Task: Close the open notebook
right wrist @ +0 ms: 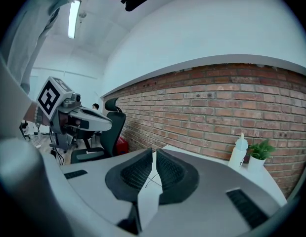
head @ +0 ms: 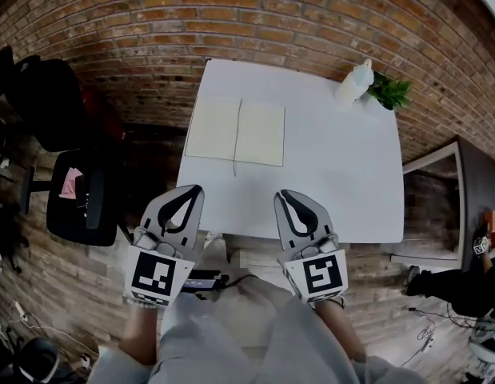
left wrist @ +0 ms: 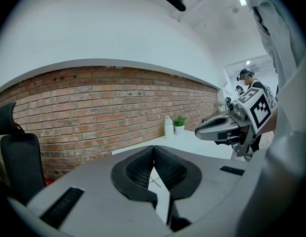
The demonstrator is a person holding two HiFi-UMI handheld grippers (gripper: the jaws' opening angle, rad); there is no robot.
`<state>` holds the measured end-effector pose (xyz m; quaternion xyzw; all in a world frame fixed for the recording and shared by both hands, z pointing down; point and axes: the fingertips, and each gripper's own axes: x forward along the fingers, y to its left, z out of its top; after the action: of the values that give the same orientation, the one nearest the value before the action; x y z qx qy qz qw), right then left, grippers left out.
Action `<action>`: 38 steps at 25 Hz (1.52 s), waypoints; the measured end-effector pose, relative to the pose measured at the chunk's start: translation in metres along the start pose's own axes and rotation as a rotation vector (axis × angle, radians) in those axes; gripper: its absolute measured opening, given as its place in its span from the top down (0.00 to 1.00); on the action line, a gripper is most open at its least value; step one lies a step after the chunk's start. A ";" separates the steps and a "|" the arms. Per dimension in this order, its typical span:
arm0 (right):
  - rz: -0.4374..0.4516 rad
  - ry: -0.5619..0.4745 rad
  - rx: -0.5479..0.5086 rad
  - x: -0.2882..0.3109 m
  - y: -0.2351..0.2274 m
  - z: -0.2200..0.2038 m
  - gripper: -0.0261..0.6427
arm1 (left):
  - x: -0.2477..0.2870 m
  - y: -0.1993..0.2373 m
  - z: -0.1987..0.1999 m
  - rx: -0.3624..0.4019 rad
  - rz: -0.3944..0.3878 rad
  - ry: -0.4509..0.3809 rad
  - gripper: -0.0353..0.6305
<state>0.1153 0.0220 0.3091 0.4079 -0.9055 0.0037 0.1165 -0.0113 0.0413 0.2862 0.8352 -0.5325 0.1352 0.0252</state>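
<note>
Head view: an open notebook with cream pages lies flat on the far left part of a white rectangular table. A white plastic bottle and a small green potted plant stand at the far right corner. The grey left gripper and grey right gripper hover over the near edge, well apart from the notebook.

Left gripper view: its black ribbed pads meet at the tips with nothing between them. A red brick wall stands beyond the table.

Right gripper view: its jaws stand pinched together, only a bare slit between them, holding nothing
</note>
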 end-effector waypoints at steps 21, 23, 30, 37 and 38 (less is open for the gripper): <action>-0.040 0.077 0.014 0.075 -0.010 -0.013 0.88 | 0.049 0.066 -0.036 -0.025 -0.042 0.087 0.92; -0.053 0.107 0.023 0.080 -0.014 -0.020 0.88 | 0.054 0.070 -0.040 -0.029 -0.050 0.095 0.92; -0.115 0.217 0.095 0.100 -0.031 -0.052 0.88 | 0.077 0.080 -0.051 -0.050 -0.084 0.114 0.92; -0.172 0.308 0.150 0.118 -0.053 -0.092 0.88 | 0.098 0.089 -0.067 -0.041 -0.116 0.148 0.92; -0.184 0.316 0.160 0.121 -0.056 -0.097 0.88 | 0.101 0.091 -0.067 -0.044 -0.119 0.148 0.92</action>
<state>0.0996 -0.0947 0.4241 0.4914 -0.8316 0.1292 0.2243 -0.0659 -0.0745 0.3673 0.8523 -0.4814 0.1830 0.0908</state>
